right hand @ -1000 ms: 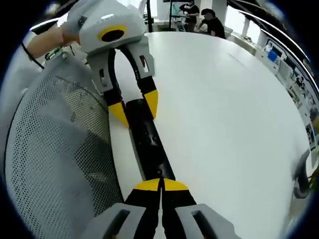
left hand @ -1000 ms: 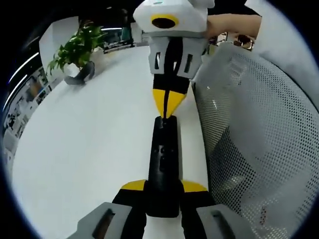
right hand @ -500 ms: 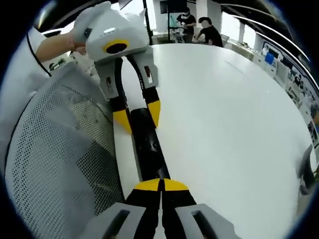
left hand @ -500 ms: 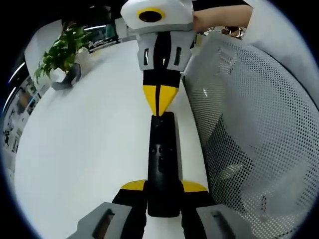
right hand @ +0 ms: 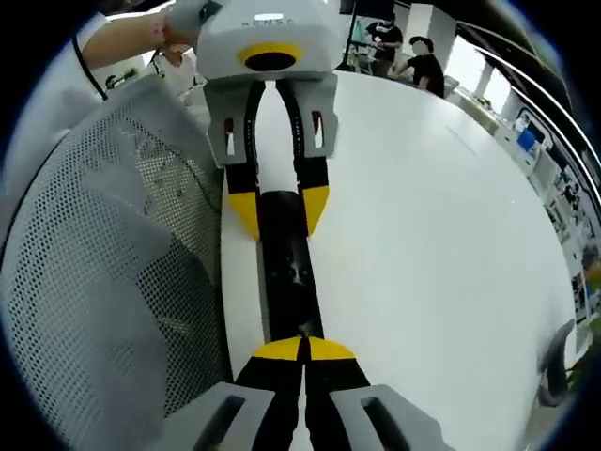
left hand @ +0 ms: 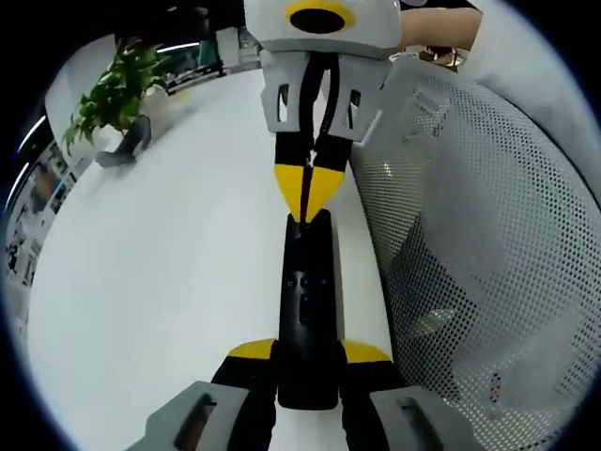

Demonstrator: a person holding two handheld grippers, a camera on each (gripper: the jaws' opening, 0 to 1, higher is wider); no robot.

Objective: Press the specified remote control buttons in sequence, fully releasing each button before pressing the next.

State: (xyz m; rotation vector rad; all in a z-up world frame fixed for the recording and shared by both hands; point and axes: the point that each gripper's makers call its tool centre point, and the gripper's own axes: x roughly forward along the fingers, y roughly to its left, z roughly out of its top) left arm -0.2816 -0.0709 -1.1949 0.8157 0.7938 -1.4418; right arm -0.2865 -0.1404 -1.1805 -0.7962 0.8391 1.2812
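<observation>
A broad white table (left hand: 169,282) runs out into an open office, with a potted plant (left hand: 113,103) at its far edge in the left gripper view, people standing at the far end in the right gripper view, and a white mesh chair back (left hand: 488,263) rising just beside the table's near edge. The black remote control (left hand: 308,310) lies lengthwise between the 2 tools, close to that edge. The left gripper (left hand: 308,362) has its 2 yellow-tipped jaws spread just wide enough to clamp the remote's near end from both sides, steadying it; the right gripper view shows the same clamp from the opposite end (right hand: 279,211). The right gripper (right hand: 302,349) has its jaws drawn fully together into 1 blunt point with nothing between them, and that point sits at the remote's other end, seen from the front in the left gripper view (left hand: 307,193). Whether the tip is touching the casing or poised just off it cannot be told. Small buttons (left hand: 302,282) show near the middle of the remote's face. This looks like a pressing step, with the closed tip serving as a finger. The next move calls for the tip to go squarely onto the wanted button, press, then lift clear before another press, while the left clamp keeps the remote from sliding.
</observation>
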